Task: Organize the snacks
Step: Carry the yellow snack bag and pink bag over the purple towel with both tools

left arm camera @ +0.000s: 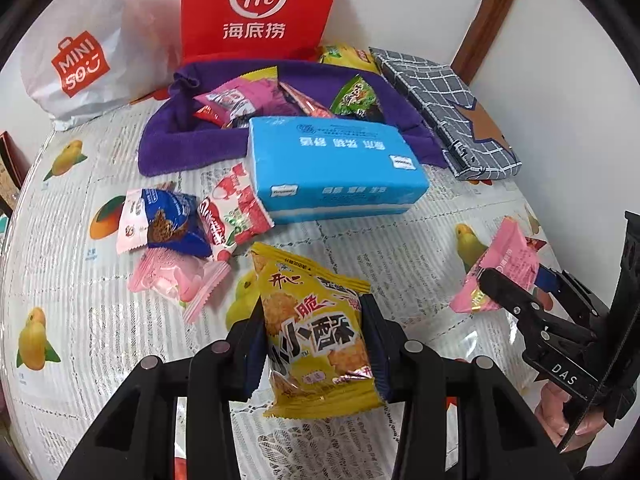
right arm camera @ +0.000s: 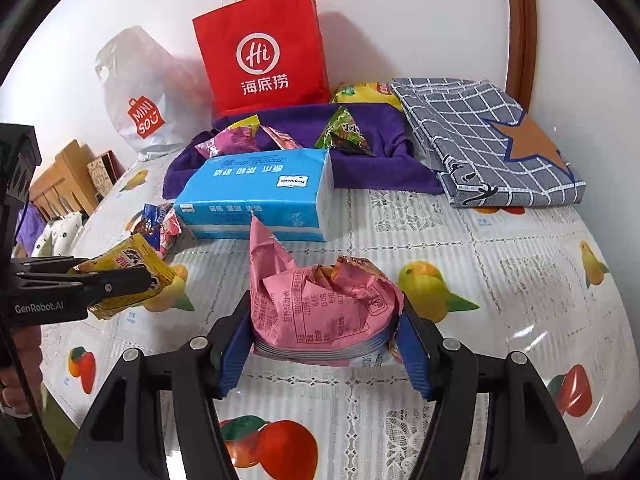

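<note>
My left gripper (left arm camera: 316,336) is shut on a yellow cracker packet (left arm camera: 316,328), held just above the table; the right wrist view shows the same yellow cracker packet (right arm camera: 128,268) in the left gripper (right arm camera: 156,276) at the left edge. My right gripper (right arm camera: 324,332) is shut on a crumpled pink snack packet (right arm camera: 320,304); from the left wrist view that pink snack packet (left arm camera: 504,264) hangs at the right in the right gripper (left arm camera: 516,284). A purple cloth (left arm camera: 188,144) at the back holds several snack packets. Loose packets, blue (left arm camera: 172,224), red-white (left arm camera: 236,208) and pale pink (left arm camera: 176,280), lie left of centre.
A blue tissue pack (left arm camera: 336,168) lies in front of the purple cloth. A red paper bag (left arm camera: 256,4) and a white shopping bag (left arm camera: 80,60) stand against the wall. A folded grey checked cloth (left arm camera: 448,108) lies at the back right. The fruit-print tablecloth (right arm camera: 500,280) covers the table.
</note>
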The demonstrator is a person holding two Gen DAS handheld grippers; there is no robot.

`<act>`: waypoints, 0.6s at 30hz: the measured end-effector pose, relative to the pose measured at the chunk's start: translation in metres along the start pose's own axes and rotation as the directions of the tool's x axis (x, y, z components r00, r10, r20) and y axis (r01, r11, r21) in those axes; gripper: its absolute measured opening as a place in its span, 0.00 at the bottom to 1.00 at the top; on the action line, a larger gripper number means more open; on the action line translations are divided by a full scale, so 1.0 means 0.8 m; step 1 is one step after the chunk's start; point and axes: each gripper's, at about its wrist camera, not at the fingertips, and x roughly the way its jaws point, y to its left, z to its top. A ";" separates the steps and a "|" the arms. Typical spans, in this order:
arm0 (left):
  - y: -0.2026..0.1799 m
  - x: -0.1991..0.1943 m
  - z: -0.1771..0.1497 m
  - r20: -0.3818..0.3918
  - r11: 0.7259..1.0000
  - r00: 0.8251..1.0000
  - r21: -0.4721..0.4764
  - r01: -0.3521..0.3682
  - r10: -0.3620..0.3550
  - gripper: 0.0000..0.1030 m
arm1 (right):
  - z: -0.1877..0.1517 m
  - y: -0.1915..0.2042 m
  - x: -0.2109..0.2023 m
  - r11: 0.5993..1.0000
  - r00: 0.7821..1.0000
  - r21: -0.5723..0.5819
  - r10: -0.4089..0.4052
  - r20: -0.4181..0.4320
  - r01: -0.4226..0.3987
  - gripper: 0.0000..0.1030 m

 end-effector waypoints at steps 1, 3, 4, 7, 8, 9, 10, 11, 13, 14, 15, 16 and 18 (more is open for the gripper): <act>-0.001 -0.001 0.002 0.003 1.000 1.000 0.002 0.002 -0.002 0.40 | 0.002 -0.001 -0.001 1.000 1.000 0.003 -0.002 0.002 0.002 0.63; -0.002 -0.003 0.005 0.008 1.000 1.000 0.002 0.006 -0.006 0.40 | 0.006 0.000 -0.001 1.000 1.000 -0.010 -0.014 0.003 0.014 0.63; -0.001 -0.004 0.008 0.011 1.000 1.000 0.000 0.010 -0.010 0.40 | 0.009 0.001 -0.001 1.000 1.000 -0.021 -0.022 0.004 0.022 0.63; -0.001 -0.009 0.020 0.024 1.000 1.000 0.000 0.016 -0.016 0.40 | 0.021 0.006 -0.005 0.998 0.999 -0.044 -0.034 0.014 0.035 0.63; -0.001 -0.010 0.023 0.028 1.000 0.999 0.000 0.017 -0.017 0.40 | 0.026 0.008 -0.006 0.998 0.999 -0.049 -0.033 0.019 0.034 0.63; -0.001 -0.012 0.029 0.034 1.000 0.999 0.002 0.018 -0.018 0.40 | 0.031 0.010 -0.007 0.998 0.999 -0.055 -0.036 0.024 0.038 0.63; -0.001 -0.015 0.035 0.041 1.000 0.999 0.006 0.019 -0.019 0.40 | 0.038 0.014 -0.009 0.997 0.998 -0.066 -0.044 0.033 0.046 0.63; -0.001 -0.018 0.041 0.049 1.000 0.999 0.009 0.019 -0.019 0.40 | 0.043 0.016 -0.010 0.996 0.998 -0.073 -0.048 0.039 0.051 0.63; 0.001 -0.023 0.054 0.062 1.000 0.998 0.006 0.019 -0.019 0.40 | 0.056 0.020 -0.010 0.995 0.997 -0.084 -0.052 0.048 0.056 0.63; 0.003 -0.026 0.060 0.069 1.000 0.997 0.006 0.020 -0.020 0.40 | 0.064 0.022 -0.011 0.995 0.997 -0.085 -0.055 0.051 0.059 0.63; 0.004 -0.029 0.066 0.076 1.000 0.997 0.006 0.020 -0.021 0.40 | 0.072 0.024 -0.011 0.994 0.997 -0.087 -0.056 0.056 0.060 0.63; 0.006 -0.033 0.075 0.086 1.000 0.996 0.005 0.019 -0.020 0.40 | 0.079 0.025 -0.011 0.994 0.997 -0.089 -0.055 0.061 0.060 0.63; 0.009 -0.039 0.086 0.101 1.000 0.995 0.004 0.018 -0.018 0.40 | 0.093 0.029 -0.011 0.994 0.996 -0.092 -0.058 0.071 0.065 0.63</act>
